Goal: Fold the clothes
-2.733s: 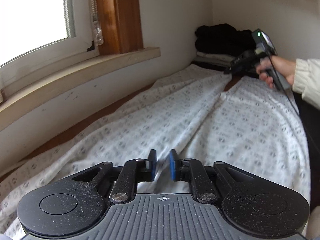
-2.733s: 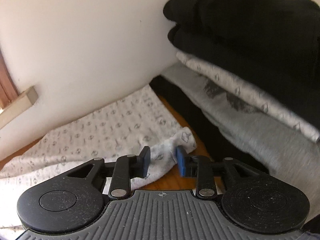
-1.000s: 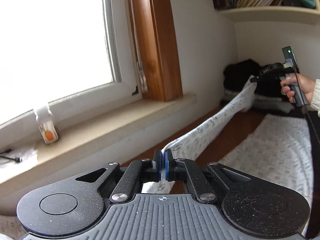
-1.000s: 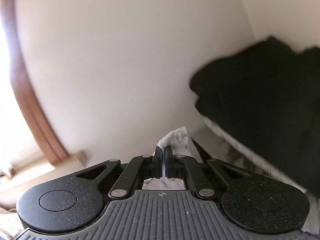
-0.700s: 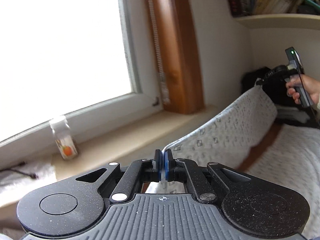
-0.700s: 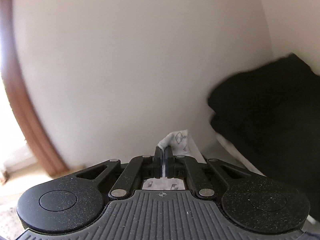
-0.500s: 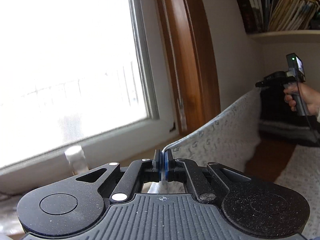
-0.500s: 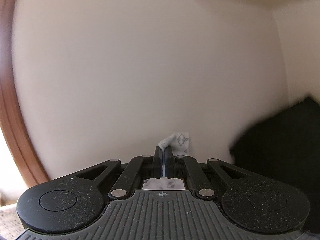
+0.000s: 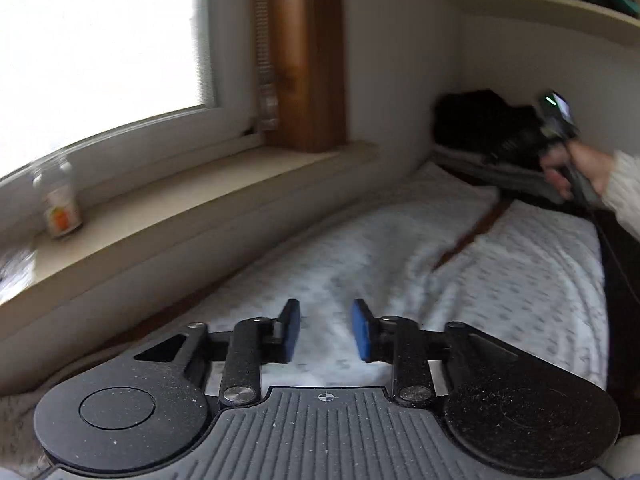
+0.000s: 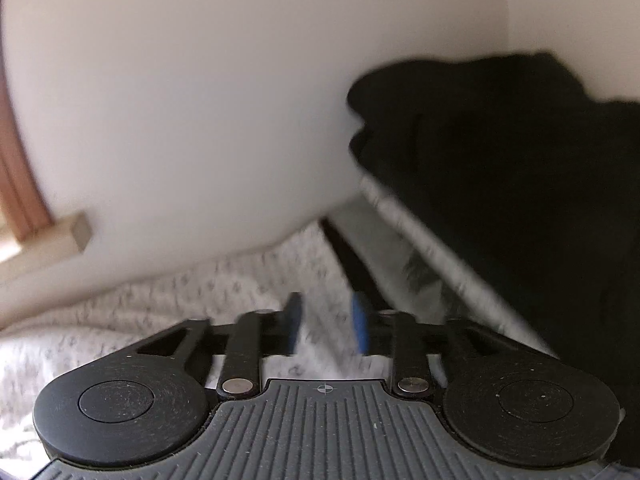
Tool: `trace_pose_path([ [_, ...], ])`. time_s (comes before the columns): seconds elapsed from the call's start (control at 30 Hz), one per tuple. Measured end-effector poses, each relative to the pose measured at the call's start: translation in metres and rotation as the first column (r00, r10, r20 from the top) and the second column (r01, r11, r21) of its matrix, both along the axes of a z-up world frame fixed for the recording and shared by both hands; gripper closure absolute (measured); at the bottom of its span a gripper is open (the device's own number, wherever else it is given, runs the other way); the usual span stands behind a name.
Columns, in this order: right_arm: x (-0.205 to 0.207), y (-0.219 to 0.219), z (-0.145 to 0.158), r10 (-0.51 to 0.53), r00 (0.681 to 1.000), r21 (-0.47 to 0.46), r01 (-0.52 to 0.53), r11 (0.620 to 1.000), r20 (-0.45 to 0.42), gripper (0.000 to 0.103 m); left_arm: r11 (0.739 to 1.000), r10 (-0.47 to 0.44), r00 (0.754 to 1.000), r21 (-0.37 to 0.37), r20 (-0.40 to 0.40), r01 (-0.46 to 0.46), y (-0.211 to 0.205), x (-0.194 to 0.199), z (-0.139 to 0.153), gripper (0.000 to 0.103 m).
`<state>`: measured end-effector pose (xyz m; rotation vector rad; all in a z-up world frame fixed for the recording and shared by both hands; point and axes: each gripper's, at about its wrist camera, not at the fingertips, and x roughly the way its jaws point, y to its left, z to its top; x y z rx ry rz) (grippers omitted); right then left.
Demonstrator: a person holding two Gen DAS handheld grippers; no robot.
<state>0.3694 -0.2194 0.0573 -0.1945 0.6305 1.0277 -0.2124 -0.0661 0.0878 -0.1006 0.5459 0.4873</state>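
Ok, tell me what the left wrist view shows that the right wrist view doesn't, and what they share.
Only the left wrist view: the window, a small bottle on the sill, a shelf, the person's hand holding the right hand-held gripper, and the left hand-held gripper, opening with nothing between its pads.
Only the right wrist view: the right hand-held gripper close up, opening over the cloth.
Both: the patterned white garment lying flat, and the stack of dark clothes.

left gripper (image 9: pixel 325 330) opening, right gripper (image 10: pixel 326 326) apparently opening too
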Motion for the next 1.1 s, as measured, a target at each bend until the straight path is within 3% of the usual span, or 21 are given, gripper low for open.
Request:
trace_pose_path([
  [0.13,-0.027,0.015,-0.019,0.103,0.995,-0.012,-0.103,0.995,-0.018,0.062,0.991,0.132,0.991,-0.035,-0.002,-0.132,0.038,-0.021,-0.013,0.057],
  [0.23,-0.061,0.039,-0.031,0.206,0.978,0.002,-0.206,0.979,-0.027,0.059,0.972,0.224,0.974,-0.065,-0.028,-0.225,0.055,-0.039,-0.03,0.056],
  [0.4,-0.106,0.051,-0.052,0.342,0.94,0.01,-0.342,0.94,-0.014,0.054,0.95,0.298,0.954,-0.082,-0.045,-0.3,0.063,-0.069,-0.049,0.047],
  [0.47,-0.111,0.049,-0.054,0.342,0.939,0.013,-0.342,0.939,0.03,0.054,0.943,0.319,0.946,-0.085,-0.047,-0.322,0.065,-0.081,-0.055,0.046],
  [0.67,-0.096,0.033,-0.054,0.298,0.954,0.027,-0.298,0.954,0.002,0.053,0.927,0.359,0.933,-0.104,-0.022,-0.36,0.062,-0.105,-0.059,0.044],
  [0.87,-0.097,0.006,-0.052,0.284,0.959,-0.008,-0.284,0.959,0.025,0.053,0.913,0.385,0.922,-0.128,-0.046,-0.388,0.06,-0.126,-0.059,0.045],
  [1.1,-0.108,0.009,-0.048,0.279,0.959,-0.038,-0.277,0.96,0.052,0.046,0.901,0.41,0.911,-0.137,-0.042,-0.412,0.056,-0.145,-0.058,0.044],
])
